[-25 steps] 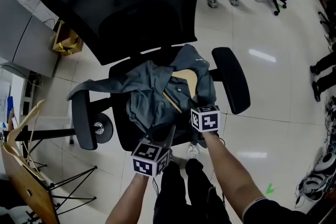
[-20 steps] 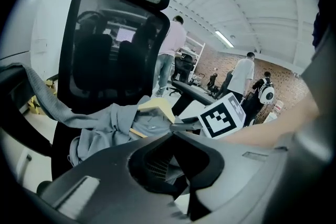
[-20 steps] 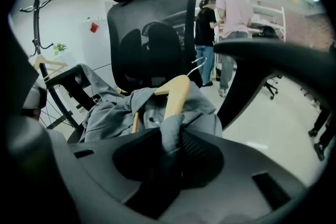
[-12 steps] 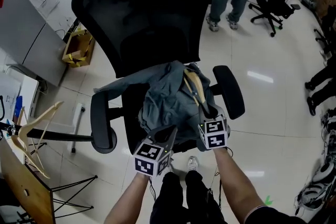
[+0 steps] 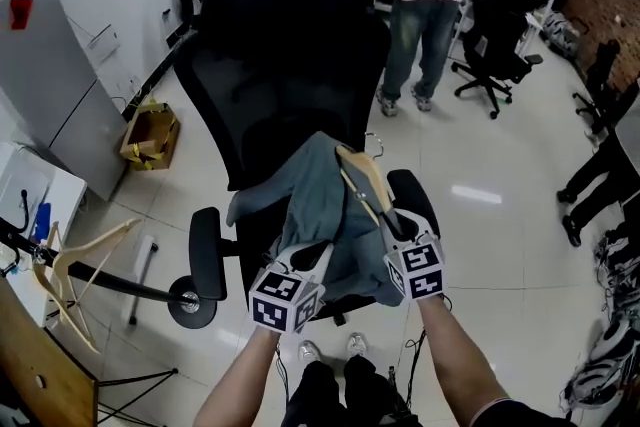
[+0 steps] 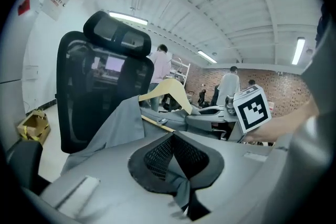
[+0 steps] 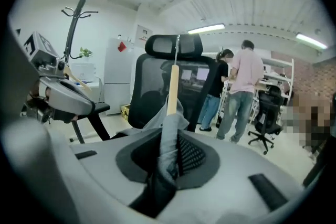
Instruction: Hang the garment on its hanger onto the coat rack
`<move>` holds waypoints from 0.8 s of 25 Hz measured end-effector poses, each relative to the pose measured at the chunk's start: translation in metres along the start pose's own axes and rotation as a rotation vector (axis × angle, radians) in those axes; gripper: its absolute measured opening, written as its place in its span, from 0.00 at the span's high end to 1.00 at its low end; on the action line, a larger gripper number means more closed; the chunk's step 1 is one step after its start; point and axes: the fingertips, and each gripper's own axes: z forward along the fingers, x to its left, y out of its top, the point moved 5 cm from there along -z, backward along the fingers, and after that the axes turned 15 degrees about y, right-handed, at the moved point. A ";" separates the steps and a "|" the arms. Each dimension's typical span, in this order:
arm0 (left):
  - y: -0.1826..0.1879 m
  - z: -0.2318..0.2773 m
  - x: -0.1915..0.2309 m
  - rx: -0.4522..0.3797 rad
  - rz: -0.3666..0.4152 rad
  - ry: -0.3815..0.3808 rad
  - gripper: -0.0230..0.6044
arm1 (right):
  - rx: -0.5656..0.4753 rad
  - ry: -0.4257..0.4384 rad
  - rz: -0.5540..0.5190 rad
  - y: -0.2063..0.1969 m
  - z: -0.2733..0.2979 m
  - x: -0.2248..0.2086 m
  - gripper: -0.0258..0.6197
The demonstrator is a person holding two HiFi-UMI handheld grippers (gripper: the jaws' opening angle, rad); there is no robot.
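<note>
From the head view, the big black office chair fills the space straight ahead. Its backrest rises right behind the load and its armrests flank it. People stand beyond it by another chair, a cardboard box sits on the floor to the left, and a spare wooden hanger is off to the left. The grey garment drapes over its hanger between the two tools. The left gripper is at the hem and the right gripper is at the hanger's arm. A second ago the cloth lay crumpled on the seat; now it's up off the cushion, and both grippers are higher.

In the left gripper view, the left gripper has its jaws pressed together on a fold of the garment. The hanger stands up just beyond, with the chair behind it.

In the right gripper view, the right gripper has just been closing its jaws. They now pinch the hanger with the garment wrapped over it, and the wood rises straight out of the pads. The coat rack stands well off to the left, past the left gripper. The chair sits directly behind the hanger.
</note>
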 end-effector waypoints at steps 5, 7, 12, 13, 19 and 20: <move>0.043 -0.022 -0.005 -0.069 0.044 -0.017 0.96 | -0.099 0.025 -0.080 0.064 -0.043 0.001 0.84; 0.062 -0.033 -0.004 -0.099 0.062 -0.007 0.96 | -0.139 0.030 -0.106 0.087 -0.058 -0.001 0.84; 0.111 -0.071 -0.004 -0.183 0.106 0.059 0.96 | -0.225 0.085 -0.159 0.138 -0.099 -0.003 0.84; 0.124 -0.080 -0.005 -0.206 0.122 0.078 0.96 | -0.245 0.101 -0.176 0.149 -0.109 -0.005 0.84; 0.172 -0.139 -0.045 -0.294 0.207 0.217 0.96 | -0.355 0.173 -0.279 0.190 -0.191 -0.011 0.84; 0.177 -0.151 -0.055 -0.306 0.216 0.246 0.96 | -0.371 0.189 -0.295 0.194 -0.207 -0.011 0.84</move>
